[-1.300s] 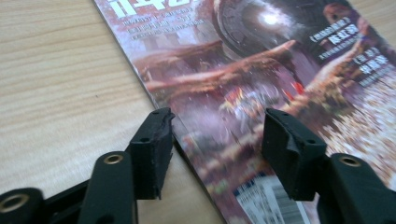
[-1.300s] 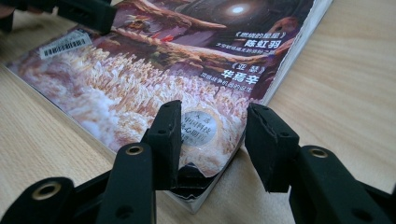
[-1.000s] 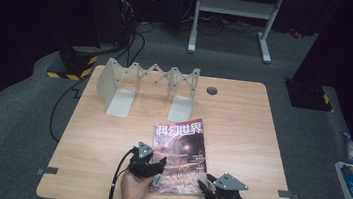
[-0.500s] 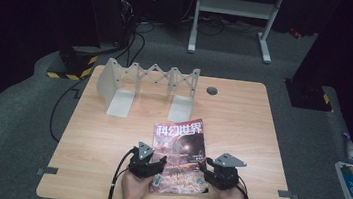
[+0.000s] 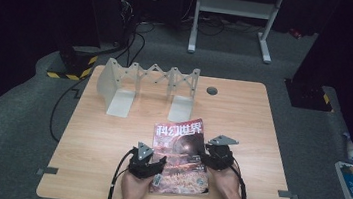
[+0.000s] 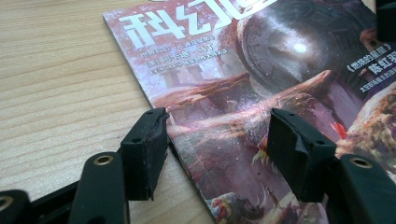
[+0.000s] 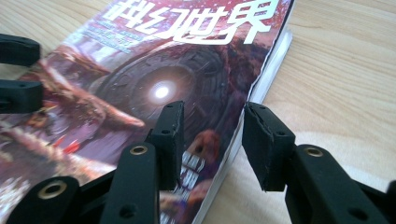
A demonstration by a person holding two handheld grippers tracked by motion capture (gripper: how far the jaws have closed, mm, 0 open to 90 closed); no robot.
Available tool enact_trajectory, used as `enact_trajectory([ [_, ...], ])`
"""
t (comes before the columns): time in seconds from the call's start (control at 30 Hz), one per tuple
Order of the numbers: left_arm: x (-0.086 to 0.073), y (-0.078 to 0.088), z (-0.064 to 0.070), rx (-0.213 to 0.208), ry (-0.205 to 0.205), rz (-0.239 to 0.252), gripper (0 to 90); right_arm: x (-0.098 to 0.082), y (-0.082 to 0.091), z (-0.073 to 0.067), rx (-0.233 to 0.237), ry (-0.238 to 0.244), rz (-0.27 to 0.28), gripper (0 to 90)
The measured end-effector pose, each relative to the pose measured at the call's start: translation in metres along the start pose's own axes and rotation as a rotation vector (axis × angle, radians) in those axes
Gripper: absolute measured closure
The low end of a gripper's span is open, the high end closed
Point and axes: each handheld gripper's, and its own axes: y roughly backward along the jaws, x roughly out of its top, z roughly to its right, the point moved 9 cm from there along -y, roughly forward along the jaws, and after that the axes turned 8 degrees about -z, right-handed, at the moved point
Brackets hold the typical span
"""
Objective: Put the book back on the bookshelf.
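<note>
Fig.: two hand-held grippers at a magazine, near edge of table.

L gripper [image 5: 147, 164]: jaws spread, pads clear of the paper. In the left gripper view one jaw sits over bare wood just outside the magazine [image 6: 261, 93] spine-side edge, the other over the cover, so the edge runs betw. them. Probable reason: straddling the edge readies a pinch or steadies that side while the other hand works.

R gripper [image 5: 214, 156]: jaws also apart and just been widening again after a brief narrowing; nothing clamped. In the right gripper view one jaw is over the cover, the other over wood just beyond the open page edge, which passes betw. them. Whether pads touch the paper cannot be told. Judged aim: slip a jaw under the free edge to lift or open the cover, approx. mid-height of the page side.

Magazine: lies flat, closed, cover up, slightly skewed, on the table [image 5: 110, 137] close to the person's side, betw. both hands.

Farther out: a grey accordion-style rack [image 5: 148, 84] stands upright near the far-left of the table, well apart from the magazine; its slots look free, so it may be the destination. A small dark round grommet [image 5: 211, 90] sits beside it to the right.
</note>
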Motion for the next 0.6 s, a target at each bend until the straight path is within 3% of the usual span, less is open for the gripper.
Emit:
enact_trajectory([
  [0.17, 0.001, 0.000, 0.000, 0.000, 0.007, 0.004, 38.2, 0.009, -0.008, 0.007, -0.015, -0.019, -0.023, 55.4],
  [0.27, 0.001, -0.001, 0.000, 0.002, 0.005, 0.004, 38.3, 0.012, -0.016, 0.009, 0.014, -0.057, -0.048, 53.3],
  [0.3, 0.001, -0.001, 0.000, 0.003, 0.008, 0.005, 38.3, 0.013, -0.018, 0.010, 0.010, -0.049, -0.052, 52.8],
  [0.5, 0.001, -0.001, 0.000, 0.001, 0.008, 0.006, 38.1, 0.021, -0.025, 0.017, 0.012, -0.062, -0.041, 47.4],
  [0.6, 0.000, 0.000, 0.001, 0.000, 0.008, 0.006, 38.1, 0.024, -0.030, 0.020, 0.038, -0.081, -0.043, 43.8],
])
